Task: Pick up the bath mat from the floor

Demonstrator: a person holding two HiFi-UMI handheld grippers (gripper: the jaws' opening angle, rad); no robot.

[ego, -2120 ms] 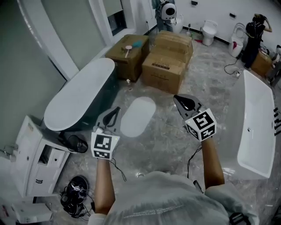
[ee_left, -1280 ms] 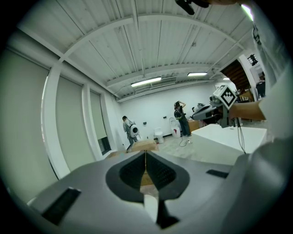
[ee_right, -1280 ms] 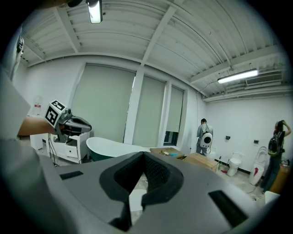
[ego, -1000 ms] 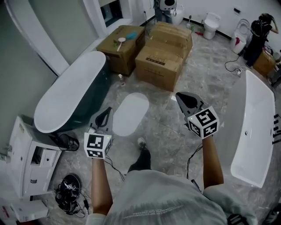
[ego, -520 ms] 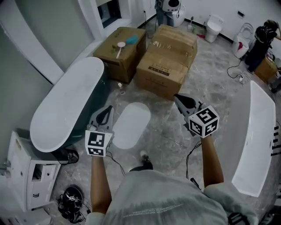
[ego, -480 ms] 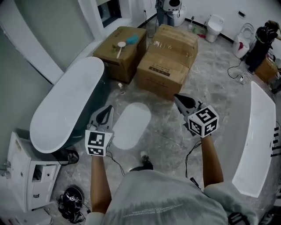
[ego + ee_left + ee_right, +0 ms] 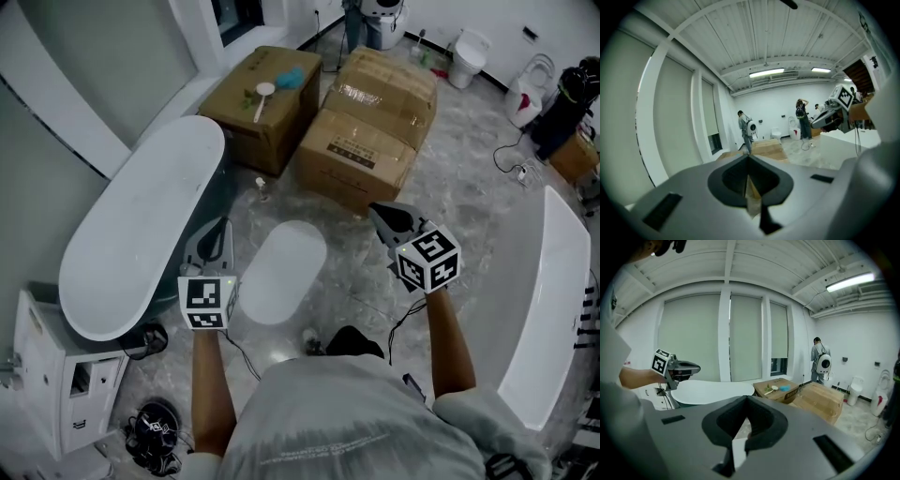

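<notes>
The bath mat [image 7: 281, 272] is a white oval lying flat on the grey marbled floor, in the middle of the head view. My left gripper [image 7: 221, 228] hovers at the mat's left edge, above the floor, with its jaws together and nothing in them. My right gripper [image 7: 379, 215] hangs to the right of the mat, apart from it, and its jaws are closed and empty too. In the left gripper view the left gripper [image 7: 749, 161] shows its jaws meeting in a line. The right gripper [image 7: 746, 400] looks the same in its own view.
A white freestanding bathtub [image 7: 141, 244] stands left of the mat, and two cardboard boxes [image 7: 370, 141] [image 7: 262, 98] stand beyond it. Another white tub [image 7: 553, 319] runs along the right. A white cabinet [image 7: 47, 375] and black cables [image 7: 155, 431] lie at lower left. A person [image 7: 819, 363] stands far back.
I have walked forward, and the boxes and the mat now sit closer. Both grippers travelled with me and stayed shut. The mat has not moved on the floor.
</notes>
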